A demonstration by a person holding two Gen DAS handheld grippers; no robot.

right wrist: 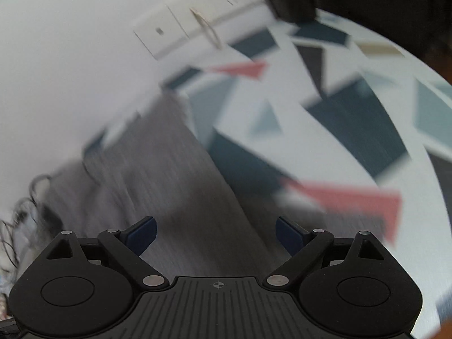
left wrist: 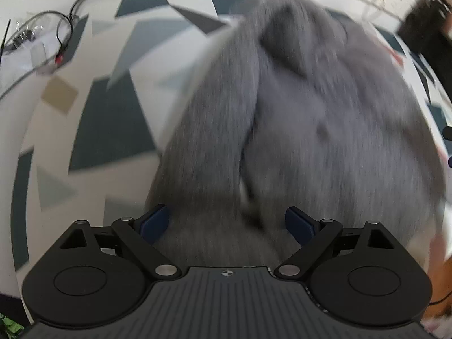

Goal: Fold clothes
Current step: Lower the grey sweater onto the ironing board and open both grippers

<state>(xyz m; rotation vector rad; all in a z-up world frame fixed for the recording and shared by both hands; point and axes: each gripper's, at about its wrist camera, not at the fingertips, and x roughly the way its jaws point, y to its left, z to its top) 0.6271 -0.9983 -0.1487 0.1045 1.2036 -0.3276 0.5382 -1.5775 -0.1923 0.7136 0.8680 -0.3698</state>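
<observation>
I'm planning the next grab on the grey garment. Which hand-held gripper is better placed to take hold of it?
Left, probably. The left hand-held gripper is open with the grey garment filling the space ahead of its fingers. The right hand-held gripper, also open, sits over the garment's edge, half facing the patterned cloth.

Geometric-patterned tabletop [left wrist: 113, 118] under grey garment [left wrist: 310, 130], black cables [left wrist: 65, 25] beside
</observation>
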